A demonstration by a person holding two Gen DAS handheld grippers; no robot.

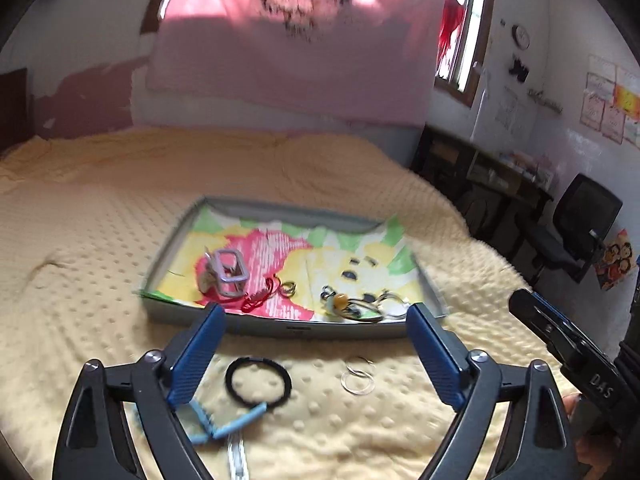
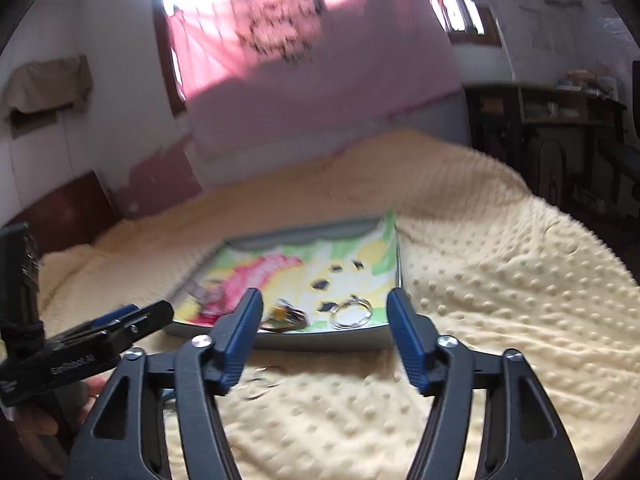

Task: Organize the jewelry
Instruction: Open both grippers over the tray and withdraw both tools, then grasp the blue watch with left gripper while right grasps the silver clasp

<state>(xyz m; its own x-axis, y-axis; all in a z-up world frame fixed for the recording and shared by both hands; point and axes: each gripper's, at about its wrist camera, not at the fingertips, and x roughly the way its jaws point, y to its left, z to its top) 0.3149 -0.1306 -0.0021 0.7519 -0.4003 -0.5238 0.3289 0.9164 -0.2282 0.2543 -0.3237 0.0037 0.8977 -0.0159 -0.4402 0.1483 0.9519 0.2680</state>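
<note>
A grey tray (image 1: 280, 326) lined with a flowered cloth lies on the yellow bed; it also shows in the right wrist view (image 2: 320, 340). In it lie a lilac hair claw (image 1: 226, 272), a red cord (image 1: 260, 296), a small ring (image 1: 289, 288) and a tangle of rings and beads (image 1: 356, 304). On the blanket before it lie a black hair tie (image 1: 258, 382), thin silver hoops (image 1: 358, 376) and a light blue clip (image 1: 224, 424). My left gripper (image 1: 316, 324) is open and empty above these. My right gripper (image 2: 324, 308) is open and empty near the tray's front edge.
The dotted yellow blanket (image 1: 100, 240) covers the whole bed. A pink curtain (image 1: 288, 60) hangs behind. A dark desk (image 1: 488, 176) and a black chair (image 1: 576, 224) stand to the right of the bed. The frames are motion-blurred.
</note>
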